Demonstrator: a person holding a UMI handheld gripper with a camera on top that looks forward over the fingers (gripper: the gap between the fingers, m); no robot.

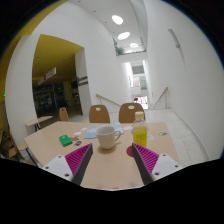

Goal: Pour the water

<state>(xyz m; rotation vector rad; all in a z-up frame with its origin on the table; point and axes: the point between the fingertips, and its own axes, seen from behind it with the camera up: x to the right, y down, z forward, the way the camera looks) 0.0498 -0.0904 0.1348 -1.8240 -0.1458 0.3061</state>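
Observation:
A white cup point(107, 137) with a handle on its right stands on the tan wooden table point(110, 165), just ahead of my fingers and between their lines. A yellow-green transparent container point(140, 136) stands to the cup's right, beyond my right finger. My gripper point(111, 160) is open and empty, with its purple pads point(82, 158) apart on either side of bare table. Nothing is between the fingers.
A small green object point(65, 141) lies on the table's left part, beyond the left finger. A dark red spot point(129, 151) shows on the table by the right finger. Wooden chairs point(99, 114) stand behind the table. Another table point(38, 121) stands at the far left.

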